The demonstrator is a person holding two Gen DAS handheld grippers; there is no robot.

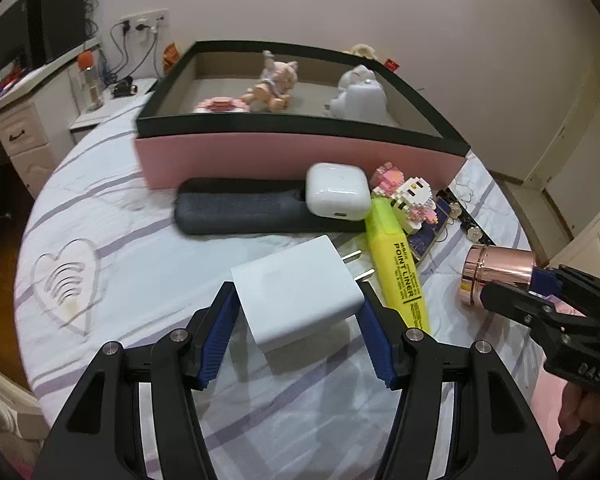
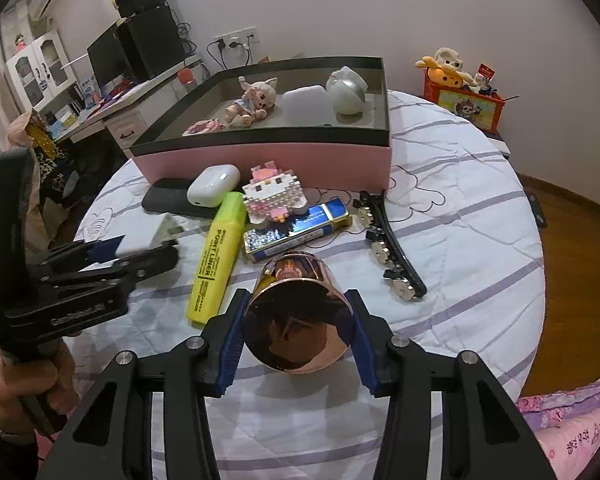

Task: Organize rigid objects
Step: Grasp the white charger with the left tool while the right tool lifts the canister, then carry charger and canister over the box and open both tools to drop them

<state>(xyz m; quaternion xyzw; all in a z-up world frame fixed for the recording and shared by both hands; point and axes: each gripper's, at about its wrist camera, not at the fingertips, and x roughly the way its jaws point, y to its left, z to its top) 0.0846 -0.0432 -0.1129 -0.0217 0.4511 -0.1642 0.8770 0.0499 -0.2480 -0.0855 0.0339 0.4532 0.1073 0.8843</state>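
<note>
Left gripper [image 1: 298, 308] clamped on white charger [image 1: 296, 300], lifted off the bed [image 1: 140, 272] just in front of the pink box [image 1: 260, 160]; right gripper [image 2: 298, 334] clamped on rose-gold cylinder [image 2: 298, 320], right of the charger, box side of yellow highlighter [image 1: 398, 268] between them.

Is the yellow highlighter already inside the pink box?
No, the yellow highlighter lies on the bed cover in front of the pink box, beside the block figure.
</note>
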